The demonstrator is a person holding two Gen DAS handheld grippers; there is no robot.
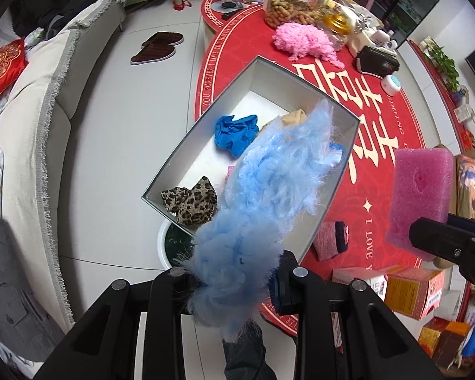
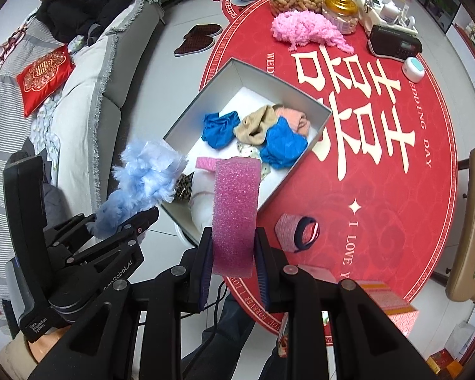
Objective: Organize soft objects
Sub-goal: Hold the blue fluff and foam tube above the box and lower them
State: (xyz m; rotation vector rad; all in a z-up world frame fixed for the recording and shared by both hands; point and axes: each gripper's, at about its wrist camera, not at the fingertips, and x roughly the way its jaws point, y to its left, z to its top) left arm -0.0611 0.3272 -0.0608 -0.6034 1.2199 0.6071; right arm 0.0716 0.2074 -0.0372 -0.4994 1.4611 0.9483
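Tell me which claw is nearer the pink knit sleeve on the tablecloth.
Right. The right claw, holding the pink sponge, sits just beside the pink knit sleeve; the left claw is farther off, beyond the box.

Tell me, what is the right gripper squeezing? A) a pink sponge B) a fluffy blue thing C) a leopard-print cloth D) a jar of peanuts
A: in the right wrist view the right gripper has its two pads pressed on either side of the pink sponge, while the fluffy blue thing is in the left gripper.
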